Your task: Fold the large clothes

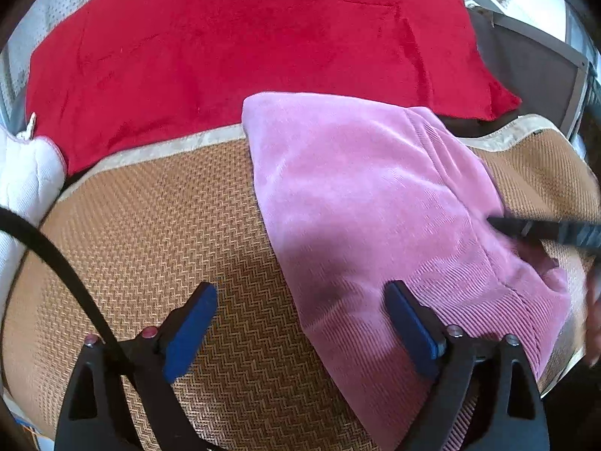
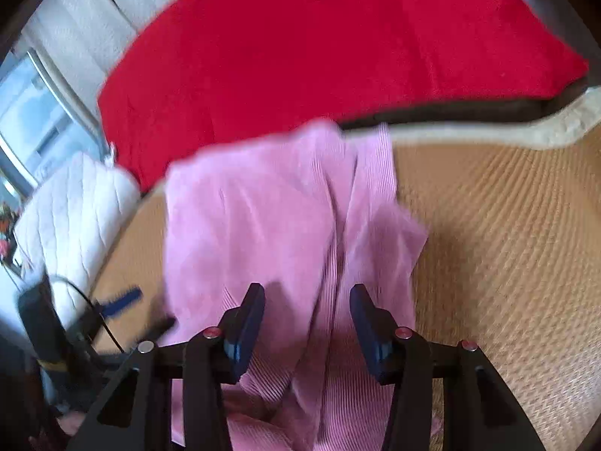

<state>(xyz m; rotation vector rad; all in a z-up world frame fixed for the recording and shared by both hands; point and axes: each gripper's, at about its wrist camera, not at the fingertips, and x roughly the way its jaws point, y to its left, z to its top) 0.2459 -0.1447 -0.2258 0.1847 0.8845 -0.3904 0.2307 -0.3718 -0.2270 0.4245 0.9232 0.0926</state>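
The folded pink corduroy garment [image 1: 360, 203] lay on the tan woven mat [image 1: 150, 233], near a red plush blanket [image 1: 244, 45]. My left tool [image 1: 300, 323] stood wide open at its left edge, gripping nothing. My right tool [image 2: 307, 323] hung part-open above the garment, pads clear.
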